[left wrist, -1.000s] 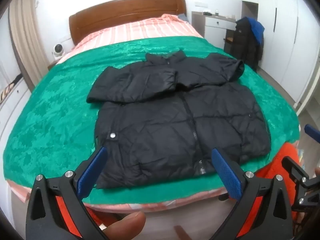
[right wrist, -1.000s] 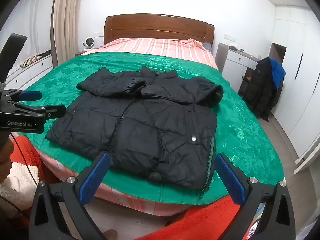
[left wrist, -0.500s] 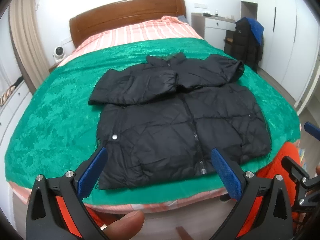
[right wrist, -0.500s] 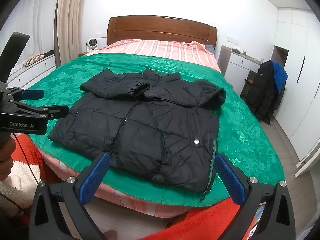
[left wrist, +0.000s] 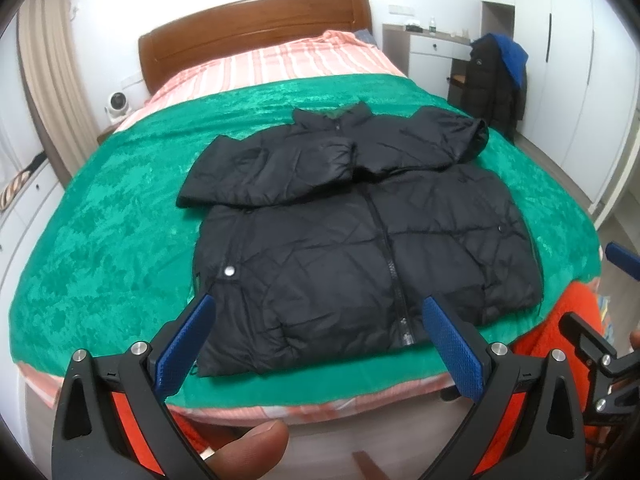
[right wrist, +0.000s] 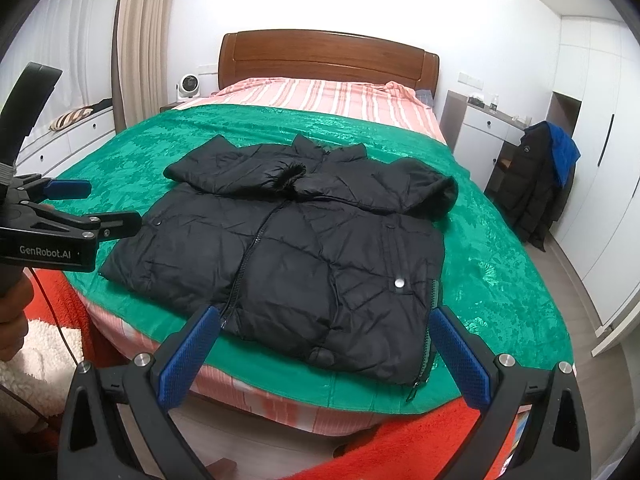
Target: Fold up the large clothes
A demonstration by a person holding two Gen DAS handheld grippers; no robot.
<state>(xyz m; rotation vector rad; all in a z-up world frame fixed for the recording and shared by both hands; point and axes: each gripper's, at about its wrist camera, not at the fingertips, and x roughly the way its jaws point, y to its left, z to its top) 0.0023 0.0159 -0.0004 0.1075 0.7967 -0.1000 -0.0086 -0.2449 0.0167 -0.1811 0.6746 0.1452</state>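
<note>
black jacket (left wrist: pixel 360 240) beyond both tongs, untouched

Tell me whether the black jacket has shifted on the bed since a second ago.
No. The black jacket keeps its place on the green bedspread; only the cameras drifted slightly.

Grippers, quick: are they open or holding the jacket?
Left gripper: open, holding nothing.
Right gripper: open, holding nothing.
Black jacket: untouched on the bed.

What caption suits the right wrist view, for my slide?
Open right gripper hovers before a black jacket on the bed.
</note>
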